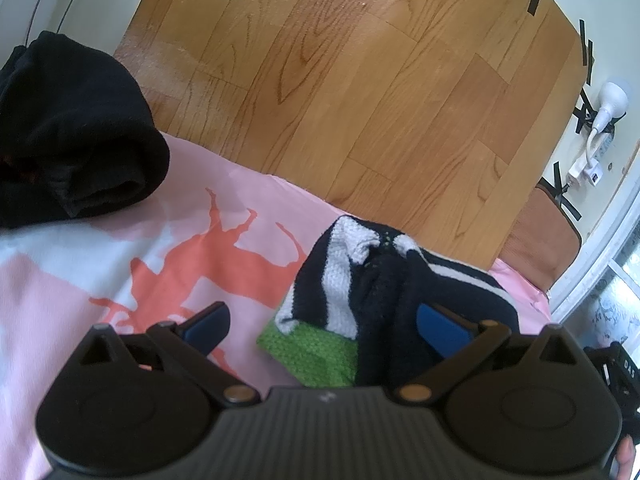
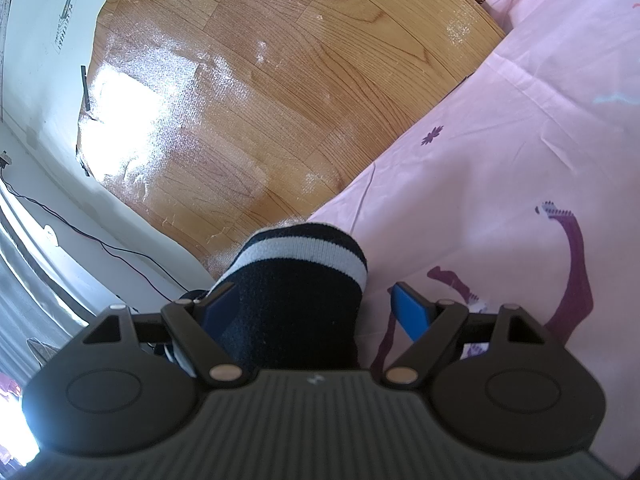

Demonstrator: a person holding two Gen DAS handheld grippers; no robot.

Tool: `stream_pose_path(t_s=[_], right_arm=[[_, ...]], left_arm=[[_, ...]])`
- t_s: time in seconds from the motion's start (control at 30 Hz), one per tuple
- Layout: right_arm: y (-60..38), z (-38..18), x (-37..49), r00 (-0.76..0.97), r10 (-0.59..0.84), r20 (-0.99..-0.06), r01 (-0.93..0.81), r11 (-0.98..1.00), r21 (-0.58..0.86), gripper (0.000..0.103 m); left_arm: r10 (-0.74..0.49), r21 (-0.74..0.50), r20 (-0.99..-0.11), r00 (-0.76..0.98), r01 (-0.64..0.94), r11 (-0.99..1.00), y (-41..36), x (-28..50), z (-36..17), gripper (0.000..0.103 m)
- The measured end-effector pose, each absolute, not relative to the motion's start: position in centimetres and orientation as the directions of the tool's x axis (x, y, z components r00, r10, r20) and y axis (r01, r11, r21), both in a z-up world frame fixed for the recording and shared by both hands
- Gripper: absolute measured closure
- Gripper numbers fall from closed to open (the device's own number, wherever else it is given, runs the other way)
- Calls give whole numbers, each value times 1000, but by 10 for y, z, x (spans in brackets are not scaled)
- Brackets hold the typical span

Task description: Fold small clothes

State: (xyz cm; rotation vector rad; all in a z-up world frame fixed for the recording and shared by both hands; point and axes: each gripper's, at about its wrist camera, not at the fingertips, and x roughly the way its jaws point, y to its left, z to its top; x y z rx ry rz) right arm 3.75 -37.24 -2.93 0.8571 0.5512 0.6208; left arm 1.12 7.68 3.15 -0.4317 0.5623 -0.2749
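Between the right gripper's (image 2: 318, 312) wide-open fingers lay the sock (image 2: 296, 300), cuff pointing away (unpinched), nearer than the left gripper (image 1: 324, 330), also open.

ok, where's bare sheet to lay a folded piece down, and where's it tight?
Free: the pink sheet between the black garment and the striped knit, on the orange print. Also the sheet right of the striped sock in the right wrist view, around the purple print. Tight: the bed edge by the floor, where the knit and sock sit between the claws.
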Motion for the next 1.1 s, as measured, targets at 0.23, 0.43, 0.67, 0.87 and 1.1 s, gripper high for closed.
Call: stream_pose_path(t_s=[0.23,0.43,0.67,0.87,1.1], right_arm=[[-372,-29,38,694,693,-194,-274,504,819,18],[-372,-30,38,694,693,-194,-274,504,819,18],[-372,-29,37,694,693,-195,-275,505,818,18],[-372,-29,37,694,693,-194,-275,505,818,18],[-372,-29,37,694,693,-195,-275,505,818,18]], left_arm=[[-370,-461,-448,814,145,875,76,11,32,0],[-377,-463,-446,812,151,874,76,11,32,0],[-380,-463,-445,811,155,872,76,11,32,0],[-380,-464,-445,811,154,873,76,10,32,0],[-383,-464,-447,809,156,872,75,10,32,0]])
